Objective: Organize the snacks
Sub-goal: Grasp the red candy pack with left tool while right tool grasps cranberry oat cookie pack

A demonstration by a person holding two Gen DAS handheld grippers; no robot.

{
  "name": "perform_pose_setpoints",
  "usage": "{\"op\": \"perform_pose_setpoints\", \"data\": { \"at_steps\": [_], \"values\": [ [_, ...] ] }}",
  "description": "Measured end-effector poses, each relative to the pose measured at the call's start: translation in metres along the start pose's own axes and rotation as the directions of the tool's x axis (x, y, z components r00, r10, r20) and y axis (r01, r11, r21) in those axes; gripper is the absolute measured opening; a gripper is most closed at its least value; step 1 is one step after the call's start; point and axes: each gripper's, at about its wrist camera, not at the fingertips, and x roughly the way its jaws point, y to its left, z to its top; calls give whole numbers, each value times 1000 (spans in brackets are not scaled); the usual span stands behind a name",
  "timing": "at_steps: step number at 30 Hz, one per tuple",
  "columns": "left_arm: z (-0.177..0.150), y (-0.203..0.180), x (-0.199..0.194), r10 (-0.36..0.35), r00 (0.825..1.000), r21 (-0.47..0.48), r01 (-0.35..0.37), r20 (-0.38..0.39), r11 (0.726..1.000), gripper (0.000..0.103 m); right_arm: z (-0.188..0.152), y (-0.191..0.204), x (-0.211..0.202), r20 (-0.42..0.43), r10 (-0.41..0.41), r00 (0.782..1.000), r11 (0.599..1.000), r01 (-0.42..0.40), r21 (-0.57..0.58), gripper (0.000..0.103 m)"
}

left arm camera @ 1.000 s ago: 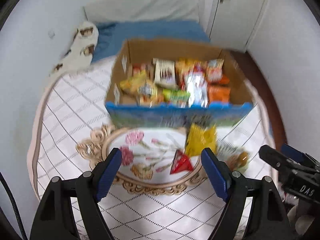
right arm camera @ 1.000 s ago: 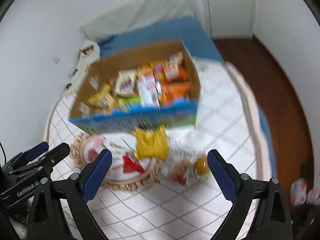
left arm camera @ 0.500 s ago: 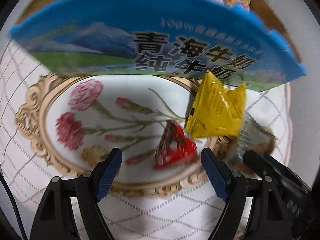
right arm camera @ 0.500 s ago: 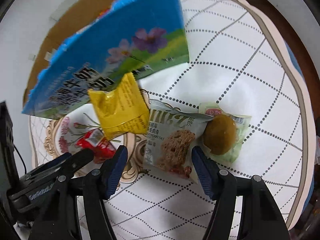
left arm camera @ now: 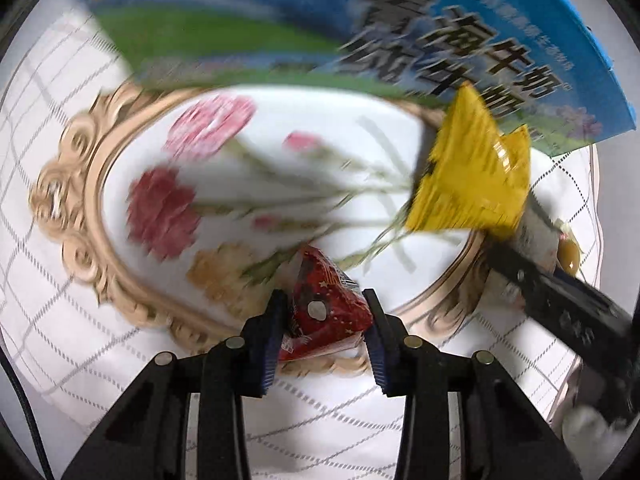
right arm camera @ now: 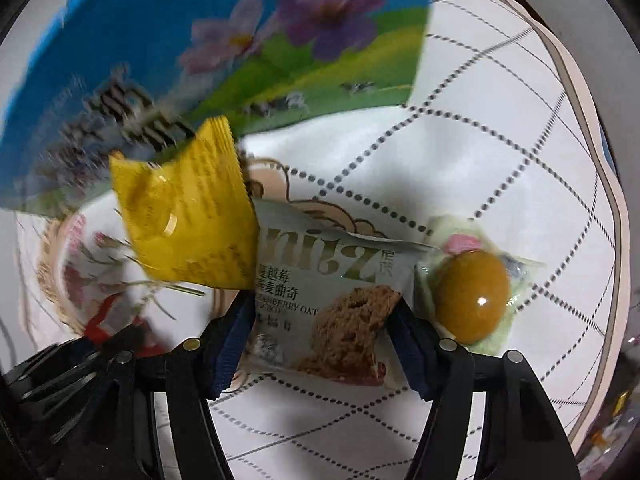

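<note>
My left gripper point(left arm camera: 325, 322) is shut on a red triangular snack packet point(left arm camera: 324, 312) lying on the flowered cloth. My right gripper point(right arm camera: 322, 334) has its jaws pressed to both sides of a grey-green oat cookie packet point(right arm camera: 332, 304). A yellow packet point(right arm camera: 186, 212) lies just beyond it, overlapping its left edge, and shows in the left wrist view point(left arm camera: 472, 176). A wrapped brown round snack point(right arm camera: 472, 294) lies right of the cookie packet. The blue box point(right arm camera: 200, 60) stands behind the snacks; its contents are hidden.
A white cloth with a dotted grid point(right arm camera: 500, 140) and a gold-framed flower print point(left arm camera: 224, 168) covers the surface. Its rounded edge point(right arm camera: 600, 200) runs on the right. The right gripper's arm point(left arm camera: 560, 304) crosses the left wrist view at right.
Both grippers dropped low toward the table and closed. The left jaws shut on the red packet; the right jaws narrowed onto the cookie packet. The box now fills the top of both views.
</note>
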Motion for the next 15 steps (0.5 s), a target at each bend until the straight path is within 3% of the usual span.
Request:
{"op": "perform_pose_setpoints", "data": {
  "at_steps": [4, 11, 15],
  "values": [
    [-24, 21, 0, -19, 999, -29, 19, -30, 999, 35, -14, 7, -3, -14, 4, 1000, 998, -5, -62, 58],
    [-72, 36, 4, -16, 996, -27, 14, -83, 1000, 35, -83, 10, -2, -151, 45, 987, 987, -68, -148, 57],
    [-85, 40, 21, -37, 990, -34, 32, -136, 999, 40, -105, 11, 0, -144, 33, 989, 986, -56, -158, 57]
  ]
}}
